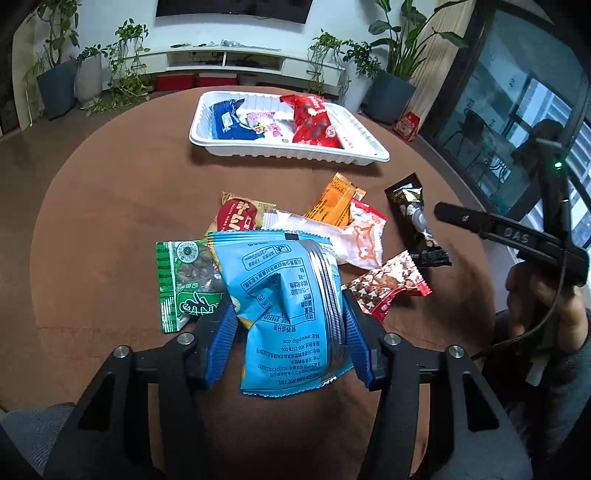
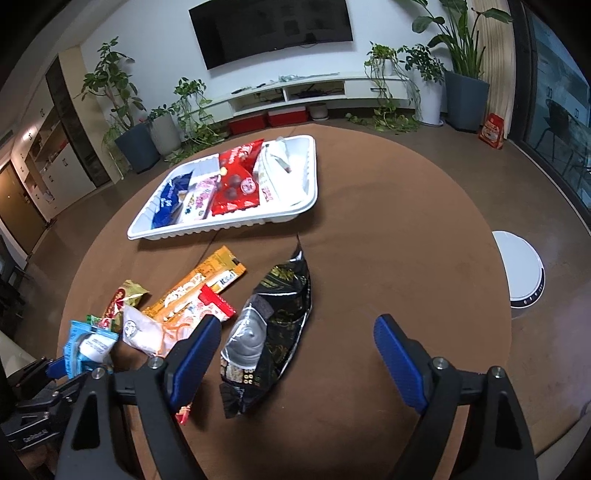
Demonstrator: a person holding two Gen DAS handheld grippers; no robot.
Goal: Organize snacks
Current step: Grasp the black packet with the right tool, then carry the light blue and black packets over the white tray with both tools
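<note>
The left gripper (image 1: 286, 314) has its blue pads (image 1: 225, 332) pressed against both sides of a light blue snack packet (image 1: 284, 295), which bulges and creases between them; the jaws stand partly closed on it. The packet shows its printed back side up. In the right wrist view the same packet (image 2: 88, 345) sits at about 8 o'clock, pinched in the left gripper's fingers.

The right gripper (image 2: 295, 354) has its jaws spread wide with nothing gripped. A black snack packet (image 2: 269, 328) lies flat on the round brown table (image 2: 406, 229) in the gap between the fingers, closer to the left one, and neither pad touches it. In the left wrist view the right gripper (image 1: 461, 218) comes in from 3 o'clock, held by a hand (image 1: 535, 299), above the black packet (image 1: 415, 221).

Around the blue packet, a green nut packet (image 1: 184, 280) lies at 9 o'clock, partly beneath it. A red and cream packet (image 1: 238, 216) lies at 12 o'clock, and a white packet with orange print (image 1: 347, 236) at 1 o'clock, overlapping an orange packet (image 1: 334, 199) just beyond. A red patterned packet (image 1: 388, 286) lies at 3 o'clock of the blue one, beside the left gripper's right finger.

Farther off at 12 o'clock stands a white tray (image 1: 288, 151), holding a dark blue packet (image 1: 231, 120), a pink packet (image 1: 264, 123) and a red packet (image 1: 312, 120). Beyond the table, potted plants (image 2: 133, 122) flank a low white cabinet (image 2: 295, 92) under a wall screen (image 2: 273, 29).
</note>
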